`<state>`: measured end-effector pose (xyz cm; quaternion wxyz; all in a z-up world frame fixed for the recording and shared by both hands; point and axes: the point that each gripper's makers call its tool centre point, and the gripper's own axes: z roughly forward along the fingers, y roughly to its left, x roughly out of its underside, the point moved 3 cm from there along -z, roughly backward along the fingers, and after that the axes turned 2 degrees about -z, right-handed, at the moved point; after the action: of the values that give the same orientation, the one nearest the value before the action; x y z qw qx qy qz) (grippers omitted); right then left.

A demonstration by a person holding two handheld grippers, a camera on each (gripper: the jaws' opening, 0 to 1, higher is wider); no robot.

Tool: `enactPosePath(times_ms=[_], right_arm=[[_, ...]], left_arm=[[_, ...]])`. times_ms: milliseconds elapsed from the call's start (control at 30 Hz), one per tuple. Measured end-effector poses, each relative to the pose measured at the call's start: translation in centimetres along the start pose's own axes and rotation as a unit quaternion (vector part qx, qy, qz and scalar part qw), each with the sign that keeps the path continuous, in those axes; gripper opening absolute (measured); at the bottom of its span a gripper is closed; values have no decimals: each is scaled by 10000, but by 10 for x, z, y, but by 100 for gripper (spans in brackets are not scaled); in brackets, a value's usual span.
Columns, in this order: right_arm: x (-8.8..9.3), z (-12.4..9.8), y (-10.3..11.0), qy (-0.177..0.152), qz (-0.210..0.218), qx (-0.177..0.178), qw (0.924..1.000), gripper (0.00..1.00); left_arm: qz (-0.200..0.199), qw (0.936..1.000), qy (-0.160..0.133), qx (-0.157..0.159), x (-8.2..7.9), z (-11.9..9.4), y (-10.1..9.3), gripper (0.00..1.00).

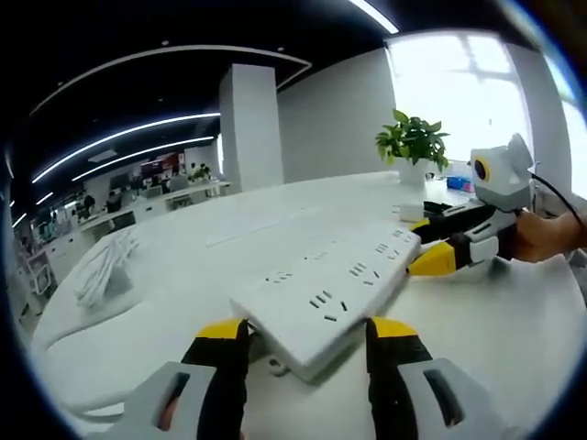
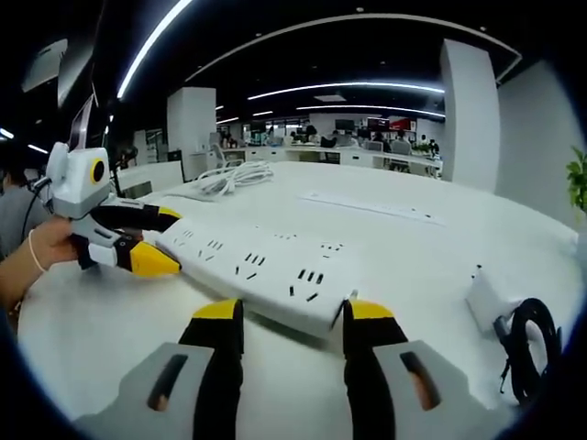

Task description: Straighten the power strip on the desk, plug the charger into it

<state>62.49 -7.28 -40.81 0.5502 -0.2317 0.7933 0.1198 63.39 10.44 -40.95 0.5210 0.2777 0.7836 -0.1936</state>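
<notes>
A long white power strip (image 1: 330, 284) lies across the white desk (image 1: 514, 321), held at both ends. My left gripper (image 1: 309, 330) has its yellow-tipped jaws pressed on the two sides of the near end. At the far end my right gripper (image 1: 436, 243), held by a hand, clamps the strip with one jaw above and one below. In the right gripper view the strip (image 2: 266, 261) runs from my right gripper (image 2: 293, 312) to my left gripper (image 2: 151, 238). A white charger (image 2: 486, 298) with a coiled black cable (image 2: 527, 353) rests on the desk to the right.
A bundle of white cable (image 2: 229, 179) lies further back on the desk (image 2: 440, 266). A potted plant (image 1: 413, 137) stands by the bright window. A flat cover strip (image 2: 376, 208) runs along the desk's middle. Office desks, people and a white pillar (image 1: 252, 124) are behind.
</notes>
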Motion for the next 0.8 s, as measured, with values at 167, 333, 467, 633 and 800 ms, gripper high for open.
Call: enactPosePath(times_ms=[167, 333, 467, 633, 800], right_arm=[[1, -2, -1, 19, -13, 26, 10000, 42], [2, -4, -3, 15, -6, 50, 10000, 42], [3, -5, -4, 27, -16, 62, 10000, 41], [4, -7, -5, 30, 6, 73, 10000, 41], [4, -9, -8, 39, 3, 98, 9999, 40]], left_arm=[[9, 10000, 18, 11, -1, 2, -2, 52], [19, 10000, 25, 21, -1, 3, -4, 53], [25, 10000, 31, 18, -1, 4, -5, 53], [47, 10000, 52, 39, -2, 6, -7, 53], [65, 10000, 36, 38, -3, 9, -9, 54]])
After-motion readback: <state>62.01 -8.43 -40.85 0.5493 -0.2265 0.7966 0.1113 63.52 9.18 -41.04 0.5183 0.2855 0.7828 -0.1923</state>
